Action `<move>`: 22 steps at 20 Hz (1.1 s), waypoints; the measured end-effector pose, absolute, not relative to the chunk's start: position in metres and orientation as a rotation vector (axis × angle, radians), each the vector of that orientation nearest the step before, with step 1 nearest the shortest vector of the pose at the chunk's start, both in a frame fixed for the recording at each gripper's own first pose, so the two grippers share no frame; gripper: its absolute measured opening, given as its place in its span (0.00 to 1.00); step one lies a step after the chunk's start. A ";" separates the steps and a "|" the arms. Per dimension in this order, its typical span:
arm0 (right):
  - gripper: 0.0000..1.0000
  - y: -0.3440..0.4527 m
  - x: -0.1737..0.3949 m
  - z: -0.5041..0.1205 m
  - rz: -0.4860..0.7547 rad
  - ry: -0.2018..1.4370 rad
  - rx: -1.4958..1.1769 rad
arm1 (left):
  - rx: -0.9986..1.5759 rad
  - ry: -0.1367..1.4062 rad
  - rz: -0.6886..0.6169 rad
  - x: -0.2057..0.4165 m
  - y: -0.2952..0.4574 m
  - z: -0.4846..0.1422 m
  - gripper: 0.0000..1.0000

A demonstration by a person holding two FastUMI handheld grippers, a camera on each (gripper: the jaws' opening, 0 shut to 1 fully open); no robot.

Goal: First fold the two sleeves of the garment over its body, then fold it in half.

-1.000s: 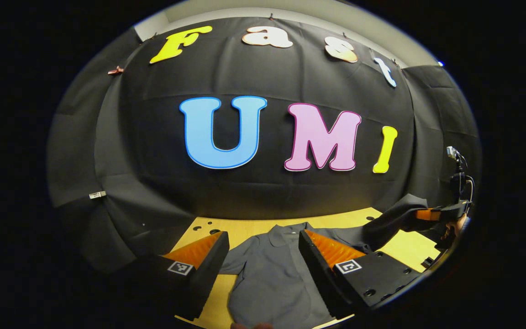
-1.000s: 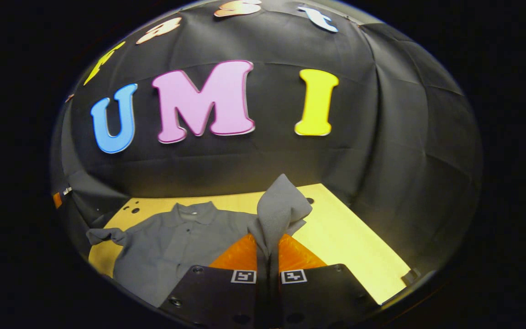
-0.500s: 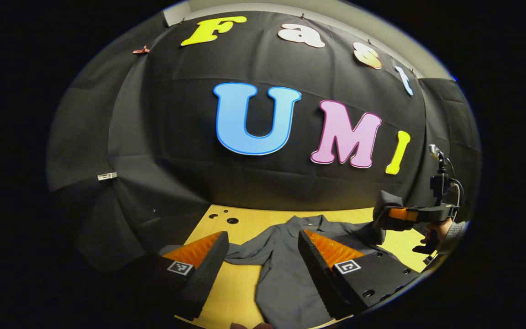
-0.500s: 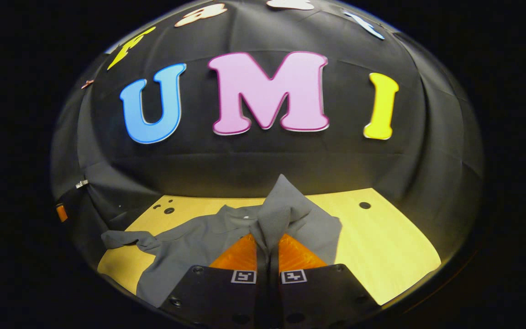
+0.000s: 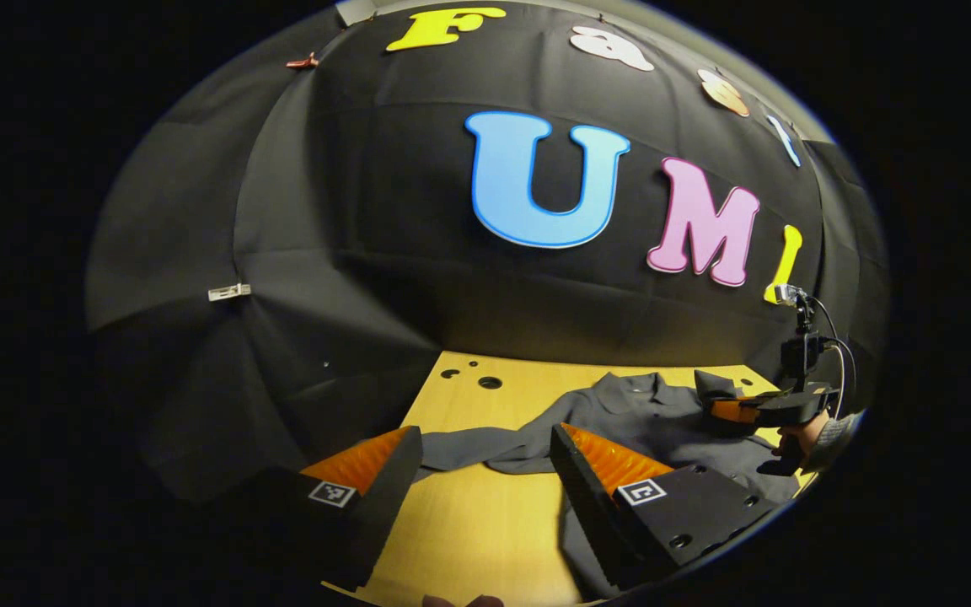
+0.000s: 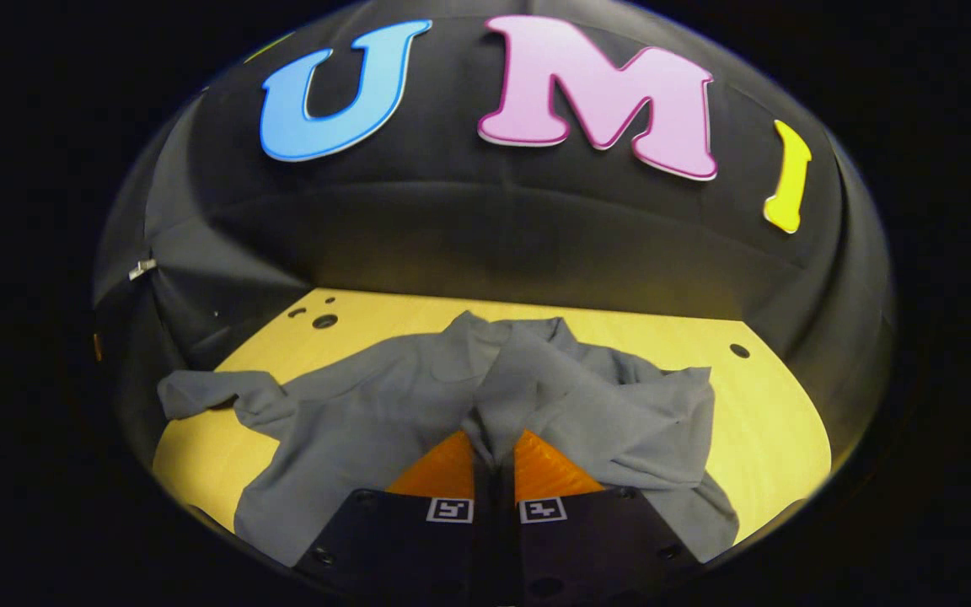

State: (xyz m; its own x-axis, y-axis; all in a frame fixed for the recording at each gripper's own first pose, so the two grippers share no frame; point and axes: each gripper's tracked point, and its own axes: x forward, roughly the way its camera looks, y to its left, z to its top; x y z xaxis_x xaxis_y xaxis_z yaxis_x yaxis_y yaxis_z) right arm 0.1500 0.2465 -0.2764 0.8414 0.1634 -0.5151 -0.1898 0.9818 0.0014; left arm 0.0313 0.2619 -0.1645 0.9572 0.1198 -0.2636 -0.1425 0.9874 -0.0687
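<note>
Garment lies on the table, one sleeve pinched in the right gripper, best laid flat across the chest before letting go, while the left gripper gapes empty.

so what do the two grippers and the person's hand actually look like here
The left gripper has two wedge-shaped fingers with ridged inner faces, each on a dark block bearing a small square black-and-white marker; the right-hand block has round holes. The right gripper is built alike. Seen from the left gripper view, it carries a small camera on a post with a looping black cable, and the hand holding it wears a grey sleeve.
</note>
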 end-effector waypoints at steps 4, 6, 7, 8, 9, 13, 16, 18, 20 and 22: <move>0.06 0.284 0.149 -0.323 0.241 0.623 -0.064 | -0.092 0.273 0.171 0.042 0.293 -0.190 0.97; 0.08 0.296 0.145 -0.342 0.254 0.672 -0.068 | -0.110 0.297 0.187 0.044 0.302 -0.206 0.98; 0.10 0.299 0.142 -0.348 0.250 0.691 -0.067 | -0.116 0.302 0.192 0.046 0.305 -0.213 0.99; 0.11 0.302 0.141 -0.351 0.244 0.698 -0.057 | -0.116 0.305 0.200 0.048 0.308 -0.216 0.98; 0.13 0.303 0.141 -0.352 0.236 0.700 -0.043 | -0.114 0.306 0.202 0.051 0.310 -0.220 0.95; 0.18 0.310 0.139 -0.345 0.238 0.701 -0.005 | -0.073 0.318 0.215 0.065 0.318 -0.239 0.95; 0.64 0.334 0.125 -0.338 0.329 0.717 0.043 | -0.076 0.335 0.241 0.074 0.328 -0.253 0.95; 0.59 0.350 0.112 -0.327 0.393 0.720 0.067 | -0.069 0.356 0.284 0.075 0.340 -0.262 0.95; 0.63 0.358 0.102 -0.306 0.430 0.692 0.096 | -0.052 0.380 0.332 0.080 0.357 -0.278 0.96; 0.64 0.348 0.098 -0.283 0.423 0.643 0.094 | -0.055 0.403 0.363 0.084 0.366 -0.291 0.96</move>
